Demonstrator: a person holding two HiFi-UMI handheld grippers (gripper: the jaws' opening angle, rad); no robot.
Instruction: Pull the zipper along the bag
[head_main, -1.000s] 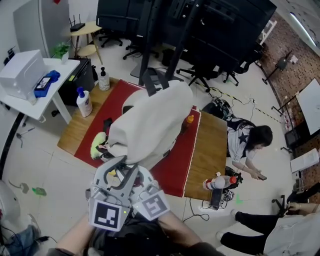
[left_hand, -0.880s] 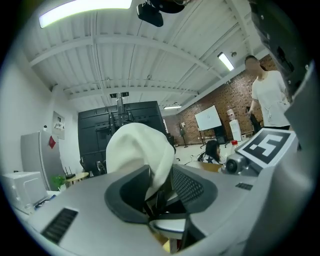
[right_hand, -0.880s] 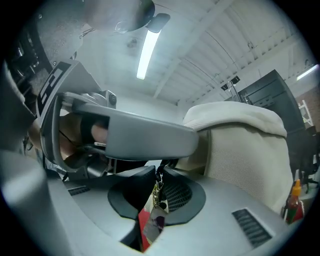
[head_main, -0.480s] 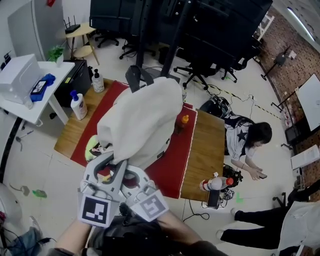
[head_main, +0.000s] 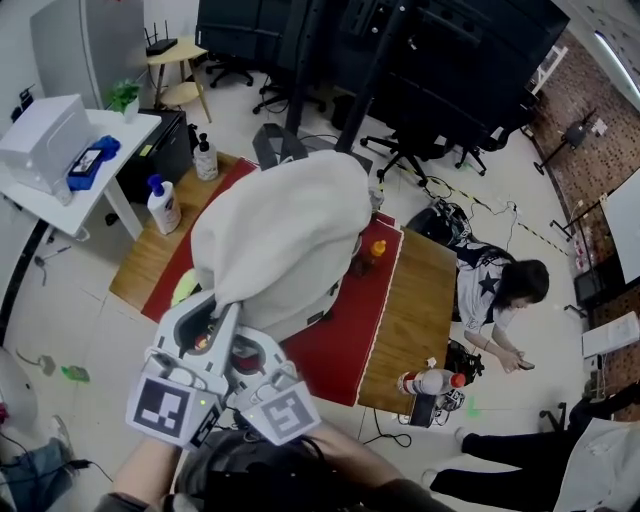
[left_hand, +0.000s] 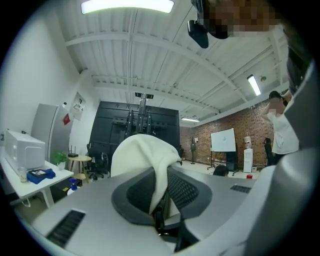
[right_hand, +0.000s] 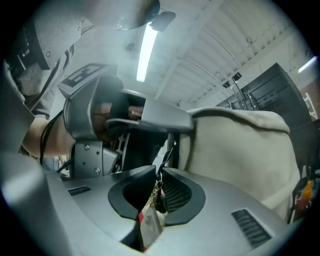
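Note:
A cream-white bag (head_main: 280, 240) hangs lifted above the table, and both grippers hold it at its near lower end. My left gripper (head_main: 205, 335) has just been closing its jaws. In the left gripper view a fold of the bag's fabric (left_hand: 159, 180) runs down between the pads and is pinched there. My right gripper (head_main: 255, 362) sits close beside it on the right. Its jaws are shut on the zipper pull (right_hand: 157, 195), a small chain with a red-and-white tag (right_hand: 148, 225) hanging below. The bag's body (right_hand: 240, 155) fills the right of that view.
Under the bag is a wooden table (head_main: 415, 310) with a red mat (head_main: 340, 335). An orange bottle (head_main: 378, 248), two pump bottles (head_main: 163, 205) and a bottle at the near corner (head_main: 430, 382) stand there. A person (head_main: 500, 290) sits on the floor at right; a white side table (head_main: 95, 165) stands left.
The bag has come up and nearer to the head camera. My left gripper has shifted left and rolled, and its jaws have closed onto the fabric. The right gripper has barely moved.

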